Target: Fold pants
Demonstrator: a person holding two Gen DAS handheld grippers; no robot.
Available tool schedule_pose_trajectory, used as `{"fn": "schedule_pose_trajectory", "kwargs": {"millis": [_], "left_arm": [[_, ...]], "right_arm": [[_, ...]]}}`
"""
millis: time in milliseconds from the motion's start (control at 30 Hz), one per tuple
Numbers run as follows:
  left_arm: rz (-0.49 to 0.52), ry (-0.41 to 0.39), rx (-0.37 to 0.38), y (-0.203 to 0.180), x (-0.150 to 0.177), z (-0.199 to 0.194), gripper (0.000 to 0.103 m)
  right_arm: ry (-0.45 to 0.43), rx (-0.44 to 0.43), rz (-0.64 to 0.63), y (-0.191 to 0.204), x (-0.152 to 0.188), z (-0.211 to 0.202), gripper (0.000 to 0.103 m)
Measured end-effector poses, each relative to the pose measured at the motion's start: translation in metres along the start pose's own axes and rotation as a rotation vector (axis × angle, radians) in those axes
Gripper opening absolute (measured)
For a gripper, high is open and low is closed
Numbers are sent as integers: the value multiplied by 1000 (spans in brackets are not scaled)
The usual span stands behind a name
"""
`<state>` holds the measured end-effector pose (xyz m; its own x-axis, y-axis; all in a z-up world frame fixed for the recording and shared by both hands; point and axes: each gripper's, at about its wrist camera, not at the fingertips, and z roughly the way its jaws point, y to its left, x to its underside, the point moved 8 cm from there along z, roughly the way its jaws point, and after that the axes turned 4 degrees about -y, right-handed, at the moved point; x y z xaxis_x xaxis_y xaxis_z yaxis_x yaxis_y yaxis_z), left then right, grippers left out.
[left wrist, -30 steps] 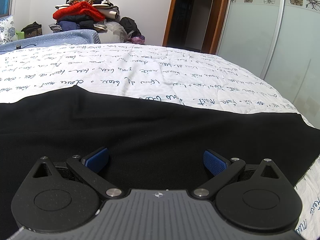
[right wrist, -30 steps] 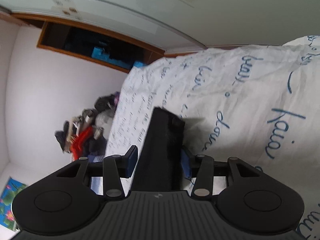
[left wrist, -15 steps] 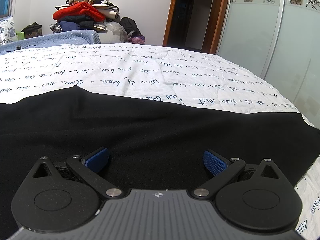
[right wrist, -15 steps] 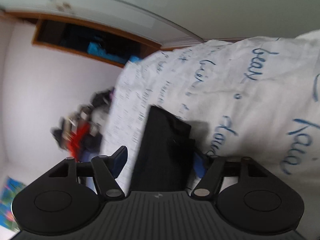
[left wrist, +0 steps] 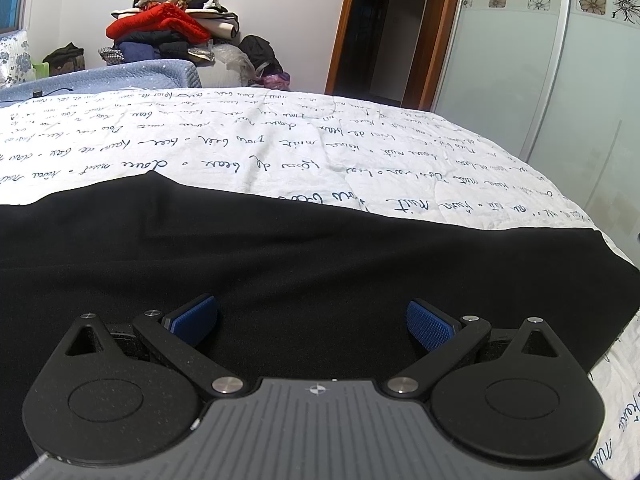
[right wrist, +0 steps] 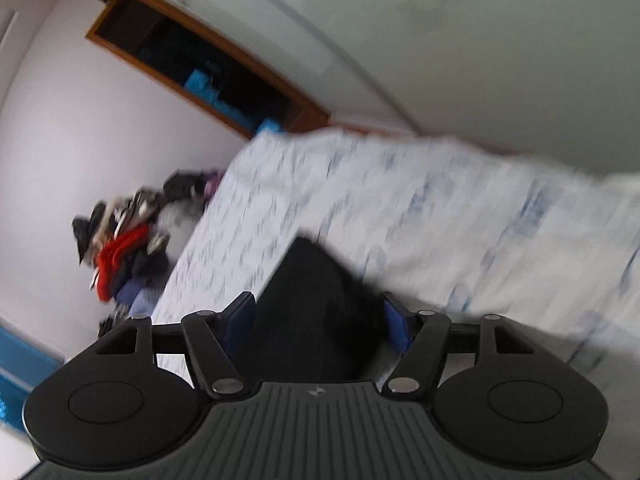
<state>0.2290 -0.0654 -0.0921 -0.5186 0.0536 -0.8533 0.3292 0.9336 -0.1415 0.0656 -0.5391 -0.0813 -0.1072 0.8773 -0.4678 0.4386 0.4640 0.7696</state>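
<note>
Since a second ago the right tool [right wrist: 318,326] has swung upward, its view now blurred, carrying a black end of the pants [right wrist: 316,304] between its pads; it looks clenched on the cloth, though blur leaves that uncertain. Left tool [left wrist: 312,322] has not shifted: released, pads spread, hovering low over the pants [left wrist: 320,256], which lie flat on the bed [left wrist: 280,152], long axis running 9 to 3 o'clock. Lifted cloth points toward 12 o'clock from the right tool, so that arm leads the fold.
</note>
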Motion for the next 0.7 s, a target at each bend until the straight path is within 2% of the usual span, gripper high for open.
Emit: {"fn": "schedule_pose_trajectory", "kwargs": {"millis": [67,100,167,200,333,400,467,533,633,700], "left_arm": [[-1,0,0,0,0,0,102],[-1,0,1,0,0,0,102],[-2,-1,1,0,0,0,102],[-2,-1,1,0,0,0,102],[-2,-1,1,0,0,0,102],[-2,-1,2,0,0,0,102],[-2,0,2,0,0,0,102],[-2,-1,2,0,0,0,102],[-2,-1,3,0,0,0,102],[-2,-1,3,0,0,0,102]], "right_arm": [[-57,1,-30,3,-20,-4,69],[-57,-24,-50,9,-28,-1,69],[25,-93,-109,24,-33,18,69],[73,-91,-146,31,-31,30,69],[142,17,-438,53,-19,72,68],[161,38,-561,59,-8,84,68],[193,49,-650,61,7,89,47],[163,103,-777,64,13,88,38],[110,141,-951,69,22,81,33],[122,143,-1002,70,27,78,33]]}}
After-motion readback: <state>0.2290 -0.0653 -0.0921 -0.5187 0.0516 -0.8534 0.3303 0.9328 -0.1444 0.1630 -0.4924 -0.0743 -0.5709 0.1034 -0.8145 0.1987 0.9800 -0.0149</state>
